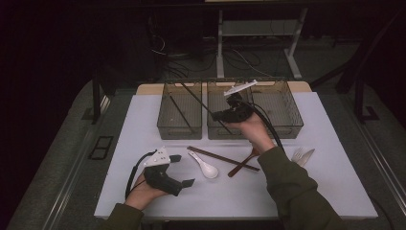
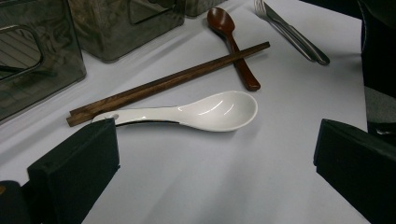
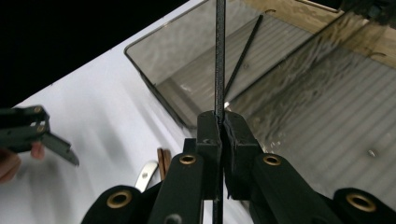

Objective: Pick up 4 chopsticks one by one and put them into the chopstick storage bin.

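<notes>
1. The right gripper [image 3: 219,122] has its jaws pressed together on a thin black chopstick [image 3: 219,56], held above the smoky clear bins; in the high view the stick slants from the gripper [image 1: 225,114] up and left over the leftmost bin [image 1: 179,111].
2. The left gripper [image 1: 182,170] has its jaws wide apart and holds nothing; it hovers low over the near left part of the table, aimed at a white ceramic spoon [image 2: 205,112].
3. A second black chopstick [image 3: 243,53] lies inside the leftmost bin.
4. The surface is a white tabletop [image 1: 143,124] with a wooden edge showing behind the bins.
5. Three bins stand in a row at the far side, the middle bin [image 1: 218,129] and the right bin [image 1: 282,108] just beside each other.
6. On the white surface lie a pair of brown wooden chopsticks [image 2: 168,84], crossing over a dark brown spoon [image 2: 233,42], with a metal fork and knife [image 2: 294,32] well to the right.
7. The room behind is dark, with cables [image 1: 191,60] on a grey floor and a white table frame [image 1: 220,43].
</notes>
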`<state>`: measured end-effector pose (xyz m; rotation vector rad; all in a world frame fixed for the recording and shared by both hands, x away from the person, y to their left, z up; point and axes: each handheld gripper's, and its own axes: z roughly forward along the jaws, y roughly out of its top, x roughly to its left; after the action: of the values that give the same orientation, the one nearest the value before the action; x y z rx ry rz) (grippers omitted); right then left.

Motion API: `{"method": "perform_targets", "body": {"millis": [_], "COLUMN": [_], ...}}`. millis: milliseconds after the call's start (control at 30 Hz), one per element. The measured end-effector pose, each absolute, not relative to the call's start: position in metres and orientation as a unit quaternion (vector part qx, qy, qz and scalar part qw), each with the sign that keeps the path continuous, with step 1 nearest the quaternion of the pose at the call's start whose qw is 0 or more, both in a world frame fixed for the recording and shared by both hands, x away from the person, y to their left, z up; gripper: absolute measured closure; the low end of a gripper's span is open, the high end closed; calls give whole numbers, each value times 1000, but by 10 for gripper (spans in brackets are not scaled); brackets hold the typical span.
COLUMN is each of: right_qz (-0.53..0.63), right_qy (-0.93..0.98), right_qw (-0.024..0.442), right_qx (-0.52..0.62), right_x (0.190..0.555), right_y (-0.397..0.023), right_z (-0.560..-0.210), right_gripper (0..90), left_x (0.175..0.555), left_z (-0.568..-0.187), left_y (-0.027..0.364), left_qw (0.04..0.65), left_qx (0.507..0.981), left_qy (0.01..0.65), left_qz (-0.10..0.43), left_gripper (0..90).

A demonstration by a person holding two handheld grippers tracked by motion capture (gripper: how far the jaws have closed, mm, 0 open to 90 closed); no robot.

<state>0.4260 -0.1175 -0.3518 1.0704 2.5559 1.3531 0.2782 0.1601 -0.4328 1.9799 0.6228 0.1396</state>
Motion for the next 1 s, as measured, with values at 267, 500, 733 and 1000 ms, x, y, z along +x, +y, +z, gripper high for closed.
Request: {"method": "perform_targets", "body": {"millis": [267,500,733,1000], "right_qz": [445,444,443,432], "right_qy": [821,814,807,807], "right_qw": [36,41,47,50], "right_qx": [357,372,388,400], "right_x": [443,458,473,483], "right_y": [-89,-65,-42,-22], "right_z": [-349,-352,-360,-372], "right_gripper": [849,849,849,849], "left_x": [278,277,278,277], "left_z": [-432,-432,-431,-431], "left_y": [160,160,161,160], "left_qw": [508,513,512,513], "left_qx": [821,818,819,819], "left_qy": [256,256,253,251], "left_qz": [58,55,53,52], "left_gripper": [0,0,0,0]}}
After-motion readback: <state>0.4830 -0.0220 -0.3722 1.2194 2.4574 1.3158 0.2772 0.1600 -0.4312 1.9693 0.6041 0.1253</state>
